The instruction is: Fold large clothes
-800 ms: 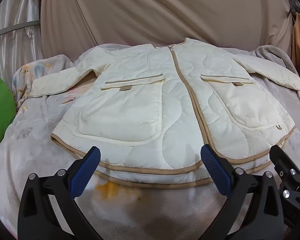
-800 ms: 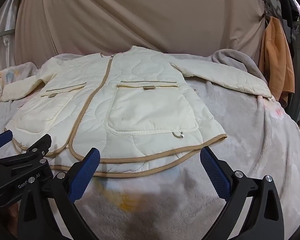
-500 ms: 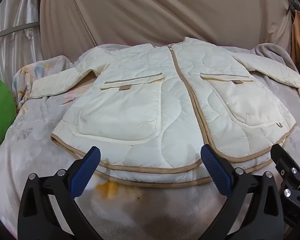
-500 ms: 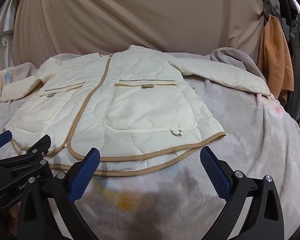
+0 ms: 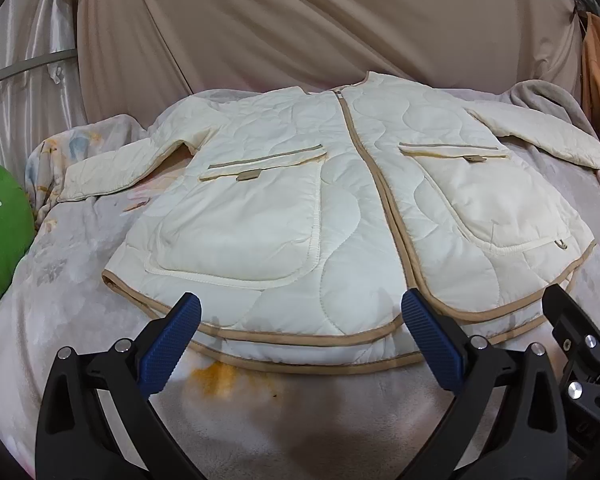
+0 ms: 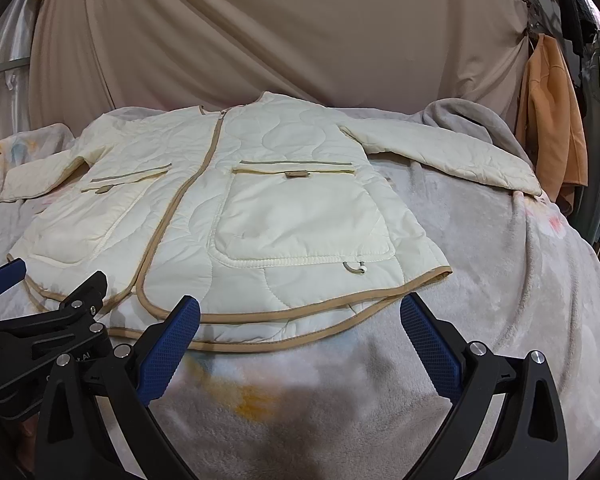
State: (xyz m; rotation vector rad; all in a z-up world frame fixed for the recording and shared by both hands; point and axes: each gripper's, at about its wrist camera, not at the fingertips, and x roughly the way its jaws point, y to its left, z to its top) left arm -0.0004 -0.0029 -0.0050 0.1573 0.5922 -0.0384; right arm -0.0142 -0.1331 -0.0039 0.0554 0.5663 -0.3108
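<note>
A cream quilted jacket [image 5: 340,216] with tan trim lies flat, front up, on a blanket-covered bed, sleeves spread to both sides. It also shows in the right wrist view [image 6: 240,216]. My left gripper [image 5: 300,340] is open and empty just in front of the jacket's bottom hem. My right gripper [image 6: 300,340] is open and empty, just short of the hem's right part. The left gripper [image 6: 44,308] shows at the left of the right wrist view, and the right gripper's arm [image 5: 576,336] shows at the right of the left wrist view.
A grey patterned blanket [image 6: 500,320] covers the bed. A green cushion [image 5: 0,232] lies at the left edge. An orange garment [image 6: 552,128] hangs at the right. A beige curtain [image 5: 320,20] hangs behind the bed.
Both grippers have moved slightly forward toward the jacket's hem. The jacket has not moved and both grippers stay open.
</note>
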